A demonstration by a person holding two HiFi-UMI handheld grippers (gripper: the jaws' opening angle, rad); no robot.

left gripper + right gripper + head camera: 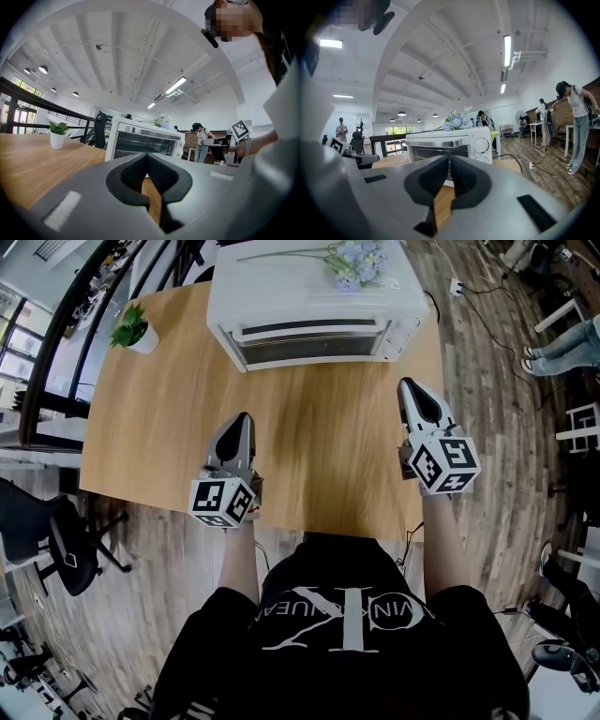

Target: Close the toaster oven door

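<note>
A white toaster oven [319,296] stands at the far edge of the wooden table [309,442]. Its glass door [314,341] is upright against the front, with the handle bar along the top. The left gripper view shows the oven [145,140] ahead, and the right gripper view shows it [450,140] with its knobs on the right. My left gripper [242,420] hovers over the near left of the table, jaws shut and empty. My right gripper [410,387] sits nearer the oven's right corner, also shut on nothing. Both are well short of the oven.
A small potted plant [134,331] stands at the table's far left corner. Pale blue flowers [356,261] lie on the oven's top. An office chair [56,540] is on the floor at left. Cables and a person's feet [562,348] are at right.
</note>
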